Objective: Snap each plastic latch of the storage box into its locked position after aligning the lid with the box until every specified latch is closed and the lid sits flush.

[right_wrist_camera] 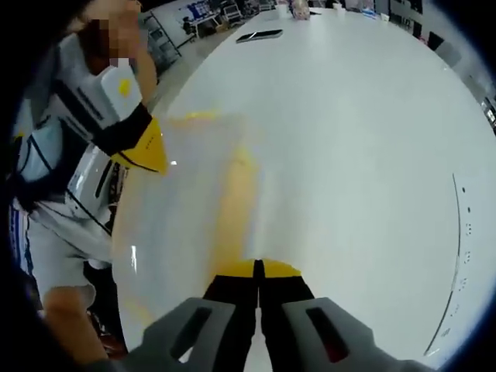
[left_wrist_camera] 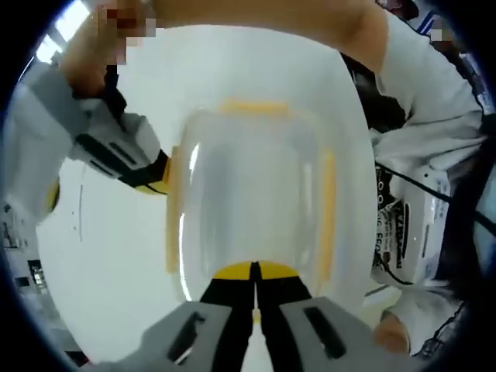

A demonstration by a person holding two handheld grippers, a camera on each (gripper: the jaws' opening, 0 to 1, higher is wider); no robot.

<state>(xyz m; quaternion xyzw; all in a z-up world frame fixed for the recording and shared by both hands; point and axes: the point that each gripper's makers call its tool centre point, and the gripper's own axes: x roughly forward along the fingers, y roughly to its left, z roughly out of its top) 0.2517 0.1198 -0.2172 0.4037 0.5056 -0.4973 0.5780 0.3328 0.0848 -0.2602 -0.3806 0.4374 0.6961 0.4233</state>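
Right now, through the left gripper view, I see the clear plastic storage box with yellow latches (left_wrist_camera: 252, 201) on the white table (left_wrist_camera: 101, 256), my left gripper (left_wrist_camera: 255, 273) at its near edge with yellow-tipped jaws pressed together, gripping nothing I can make out. My right gripper (left_wrist_camera: 152, 172) touches the box's left side there. The right gripper view adds a dark flat object (right_wrist_camera: 260, 35) far across the table; my right gripper (right_wrist_camera: 258, 269) sits clenched against the box's yellow latch (right_wrist_camera: 232, 209).
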